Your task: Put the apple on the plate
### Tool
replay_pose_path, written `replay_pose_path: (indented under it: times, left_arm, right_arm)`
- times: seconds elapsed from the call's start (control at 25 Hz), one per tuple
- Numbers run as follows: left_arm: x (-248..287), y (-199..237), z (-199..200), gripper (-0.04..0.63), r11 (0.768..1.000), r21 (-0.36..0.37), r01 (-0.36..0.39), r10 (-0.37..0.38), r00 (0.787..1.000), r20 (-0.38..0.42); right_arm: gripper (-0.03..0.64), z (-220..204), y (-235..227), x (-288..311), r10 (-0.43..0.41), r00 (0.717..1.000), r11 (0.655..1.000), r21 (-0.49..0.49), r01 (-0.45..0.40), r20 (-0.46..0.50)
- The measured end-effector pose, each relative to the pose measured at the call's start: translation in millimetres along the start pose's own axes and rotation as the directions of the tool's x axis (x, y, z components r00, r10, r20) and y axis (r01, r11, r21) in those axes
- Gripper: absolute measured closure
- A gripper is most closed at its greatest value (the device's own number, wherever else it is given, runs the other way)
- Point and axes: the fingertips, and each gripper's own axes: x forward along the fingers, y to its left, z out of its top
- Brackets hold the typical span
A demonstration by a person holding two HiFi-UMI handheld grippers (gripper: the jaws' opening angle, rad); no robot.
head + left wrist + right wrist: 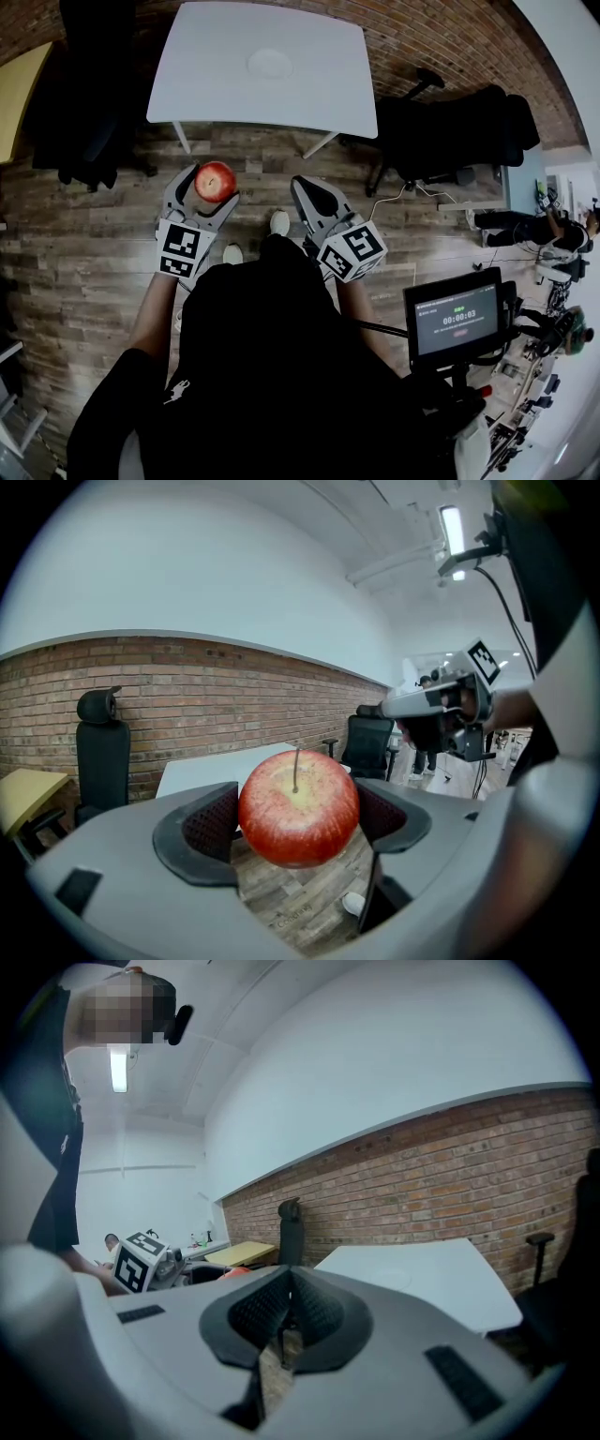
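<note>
- Worktop [309, 89]: white, set against a brick wall [441, 37], standing ahead of the person.
- Plate [270, 63]: white and round, lying on the worktop's far half, towards the middle.
- Apple [298, 806]: red with a yellow patch round the stem, stem up; it is held in the air over the floor, short of the worktop's near edge and well apart from the plate.
- Floor [84, 244]: wood planks, running between the person's shoes [279, 222] and the worktop legs.
- Office chairs: one black chair [89, 122] left of the worktop, another [450, 131] to its right.
- Yellow table [23, 84]: at the far left, beyond the left chair.
- Screen [457, 322]: a small lit display on a stand at the person's right.
- Left tool [208, 187]: held out forward at arm's length, its jaws clamped on the apple's two sides, marker cube towards the body.
- Right tool [314, 192]: held beside the left one at about the same reach and pointing at the worktop, its jaws pressed together pad to pad.
</note>
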Motion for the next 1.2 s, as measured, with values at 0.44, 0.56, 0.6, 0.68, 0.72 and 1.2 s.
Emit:
replay_pose_path:
  times: [0.44,0.56,0.6,0.68,0.72,1.2]
  left_arm:
    - [16,-6,-8,0.201,1.0,0.001,-0.001,0.001,1.0,-0.011]
    - [50,-11,3,0.201,1.0,0.014,0.003,-0.003,1.0,-0.027]
    - [67,-12,9,0.201,1.0,0.018,0.002,-0.002,0.999,-0.033]
    - [96,-13,20,0.201,1.0,0.022,-0.003,0.004,0.999,-0.043]
    - [105,-13,23,0.201,1.0,0.023,-0.006,0.007,0.999,-0.046]
    - [87,-8,38,0.201,0.996,0.03,-0.089,0.09,0.996,-0.016]
  right_arm:
    - [0.614,-9,-15,3,0.011,1.0,1.0,0.005,-0.011,0.007]
    - [0.614,-6,-51,6,0.015,1.0,1.0,0.025,-0.016,0.012]
    - [0.614,-5,-68,7,0.018,1.0,0.999,0.034,-0.018,0.011]
    - [0.613,-3,-98,11,0.023,1.0,0.998,0.052,-0.024,0.008]
    - [0.614,-2,-108,12,0.028,1.0,0.998,0.057,-0.028,0.007]
    - [0.614,16,-96,29,0.128,0.991,0.992,0.012,-0.129,0.041]
